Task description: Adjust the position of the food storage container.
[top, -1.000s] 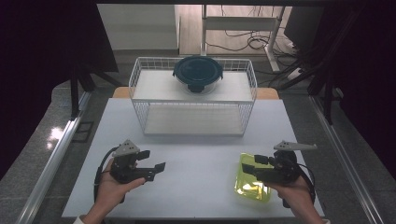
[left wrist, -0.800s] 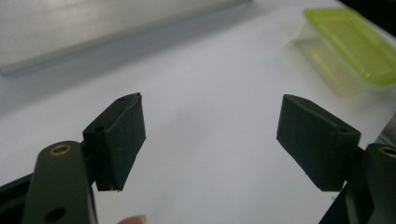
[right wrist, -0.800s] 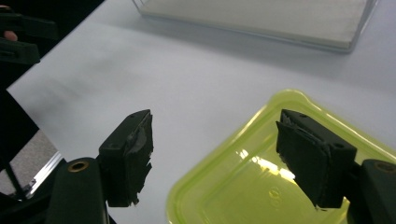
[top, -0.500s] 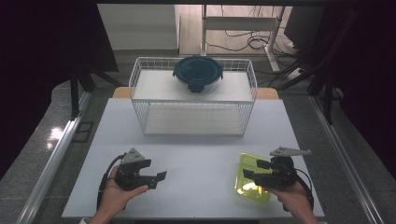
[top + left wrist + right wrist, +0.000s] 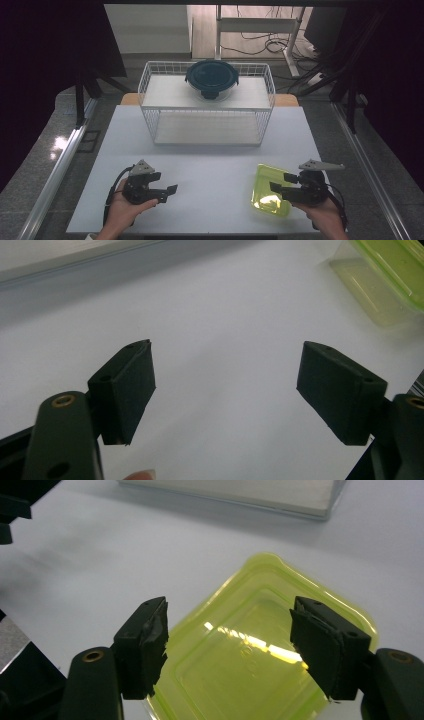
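A translucent yellow-green container lies flat on the white table at the near right. My right gripper hovers over it, open, its jaws spread above the container and holding nothing; the right gripper view shows this gripper from close up. My left gripper is at the near left, open and empty, pointing right across bare table. The left gripper view looks past this gripper to the container at the upper right.
A white wire rack stands at the back middle of the table, with a dark blue round bowl on its upper shelf. The rack's base lies beyond the container. Cables and a table frame show on the floor behind.
Both hands have drawn back a little toward the near edge of the table. The container has not moved. Both grippers stay open.
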Demonstrator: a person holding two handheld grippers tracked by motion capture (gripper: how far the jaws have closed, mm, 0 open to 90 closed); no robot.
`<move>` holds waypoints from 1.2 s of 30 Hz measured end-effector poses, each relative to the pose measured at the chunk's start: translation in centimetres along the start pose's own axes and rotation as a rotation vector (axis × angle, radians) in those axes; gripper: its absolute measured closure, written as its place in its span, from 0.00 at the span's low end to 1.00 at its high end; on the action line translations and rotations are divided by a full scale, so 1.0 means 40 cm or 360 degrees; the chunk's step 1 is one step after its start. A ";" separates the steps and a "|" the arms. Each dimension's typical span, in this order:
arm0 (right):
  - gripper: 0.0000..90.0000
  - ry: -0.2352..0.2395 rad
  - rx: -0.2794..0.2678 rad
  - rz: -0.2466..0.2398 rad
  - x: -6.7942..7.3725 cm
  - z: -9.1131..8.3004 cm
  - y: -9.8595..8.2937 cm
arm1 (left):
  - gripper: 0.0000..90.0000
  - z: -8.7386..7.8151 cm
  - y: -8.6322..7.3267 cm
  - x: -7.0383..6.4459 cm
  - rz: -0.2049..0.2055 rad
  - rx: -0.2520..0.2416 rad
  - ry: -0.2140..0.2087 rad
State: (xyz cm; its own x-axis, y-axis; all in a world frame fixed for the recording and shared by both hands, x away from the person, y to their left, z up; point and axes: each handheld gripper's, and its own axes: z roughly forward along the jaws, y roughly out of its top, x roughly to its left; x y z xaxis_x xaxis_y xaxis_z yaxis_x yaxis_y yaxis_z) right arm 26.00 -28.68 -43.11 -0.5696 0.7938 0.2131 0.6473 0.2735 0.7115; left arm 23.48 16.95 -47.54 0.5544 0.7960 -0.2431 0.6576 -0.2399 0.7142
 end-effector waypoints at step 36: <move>0.99 -0.0319 0.0568 -0.0260 -0.023 0.000 -0.151 | 0.25 0.008 -0.021 0.008 -0.0015 0.0068 0.0020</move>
State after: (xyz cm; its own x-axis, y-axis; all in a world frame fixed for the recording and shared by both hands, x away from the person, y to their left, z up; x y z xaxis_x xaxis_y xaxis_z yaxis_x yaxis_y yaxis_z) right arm 22.62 -31.06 -47.59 -0.5924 0.8045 -0.0422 0.7111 0.5469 0.4418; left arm 23.26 17.25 -48.44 0.5416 0.8053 -0.2412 0.6841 -0.2554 0.6832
